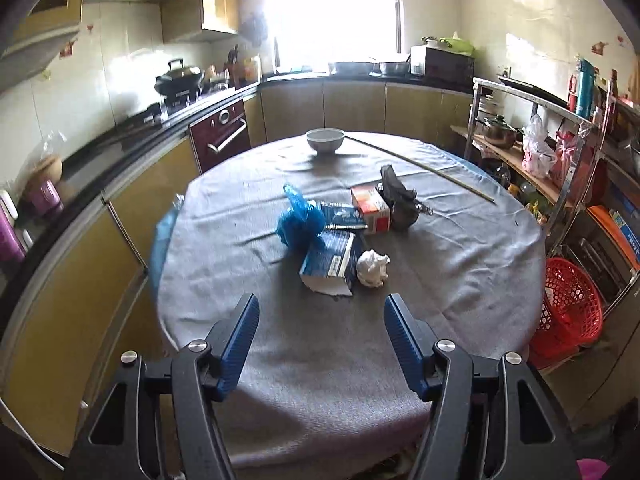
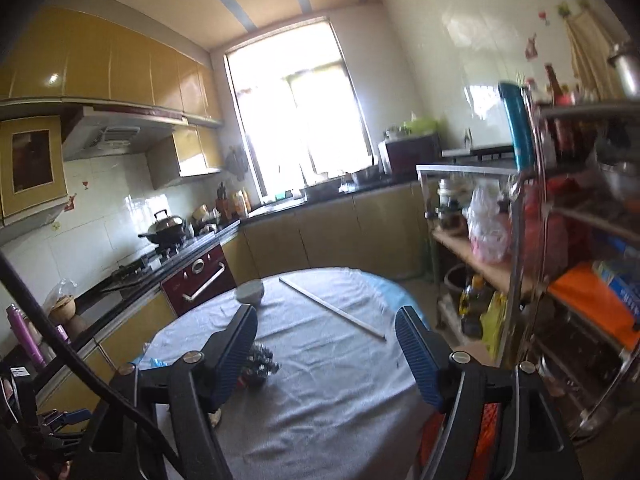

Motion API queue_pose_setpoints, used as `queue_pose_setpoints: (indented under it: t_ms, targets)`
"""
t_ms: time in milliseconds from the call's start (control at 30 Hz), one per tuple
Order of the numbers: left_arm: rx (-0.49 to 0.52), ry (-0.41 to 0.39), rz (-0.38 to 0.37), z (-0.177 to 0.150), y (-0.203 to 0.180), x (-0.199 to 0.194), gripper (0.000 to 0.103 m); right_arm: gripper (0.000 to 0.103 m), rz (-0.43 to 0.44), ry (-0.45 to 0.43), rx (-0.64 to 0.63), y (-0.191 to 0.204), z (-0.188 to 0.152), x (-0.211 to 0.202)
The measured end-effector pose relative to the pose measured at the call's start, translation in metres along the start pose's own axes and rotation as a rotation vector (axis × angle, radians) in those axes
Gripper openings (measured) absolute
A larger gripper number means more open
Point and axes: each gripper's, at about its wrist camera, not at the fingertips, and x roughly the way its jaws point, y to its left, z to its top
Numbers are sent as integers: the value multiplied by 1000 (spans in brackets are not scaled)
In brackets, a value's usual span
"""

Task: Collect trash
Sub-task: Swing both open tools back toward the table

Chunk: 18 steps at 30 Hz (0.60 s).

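The trash is lying in a heap in the middle of the round table with the grey cloth (image 1: 460, 264): a crumpled white paper ball (image 1: 373, 267) touching a blue and white cardboard box (image 1: 330, 265), a blue plastic bag (image 1: 299, 219) just behind, then a red and white carton (image 1: 371, 208) and a dark crinkled bag (image 1: 398, 196). The left gripper (image 1: 320, 316) is hanging near the paper ball, jaws apart and holding nothing. The right gripper (image 2: 326, 330) is pointing over the table, jaws apart and holding nothing too. Going for the nearest piece first looks best, then carrying it to the red plastic basket (image 1: 570, 312) beside the table.

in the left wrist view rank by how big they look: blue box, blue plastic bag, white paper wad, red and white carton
1. blue box
2. blue plastic bag
3. red and white carton, close to the bag and farther back, so unsure
4. white paper wad, clearly smallest
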Motion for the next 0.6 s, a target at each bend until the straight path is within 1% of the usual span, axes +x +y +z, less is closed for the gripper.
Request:
queue_pose_setpoints:
  t_ms: [133, 167, 200, 267, 333, 433, 500, 567, 600]
  targets:
    - [2, -9, -11, 2, -6, -3, 66, 90, -1, -81, -37, -1, 18, -26]
    - [9, -13, -11, 2, -9, -3, 66, 97, 8, -92, -44, -3, 20, -30]
    - [18, -14, -10, 2, -11, -2, 66, 103, 20, -100, -44, -5, 22, -33]
    - [24, -7, -10, 2, -14, 3, 67, 103, 48, -98, -26, -11, 22, -35]
    - [-1, 9, -1, 2, -12, 9, 67, 103, 70, -70, -3, -18, 19, -29]
    - [-76, 34, 16, 1, -2, 17, 67, 103, 91, -14, 7, -29, 15, -12]
    - [-123, 57, 41, -2, 7, 23, 67, 103, 117, 14, 29, -35, 13, 2]
    - [-142, 77, 68, -6, 14, 28, 67, 103, 166, 67, 49, -36, 8, 21]
    - [-144, 86, 83, -8, 16, 30, 67, 103, 171, 91, 46, -34, 3, 30]
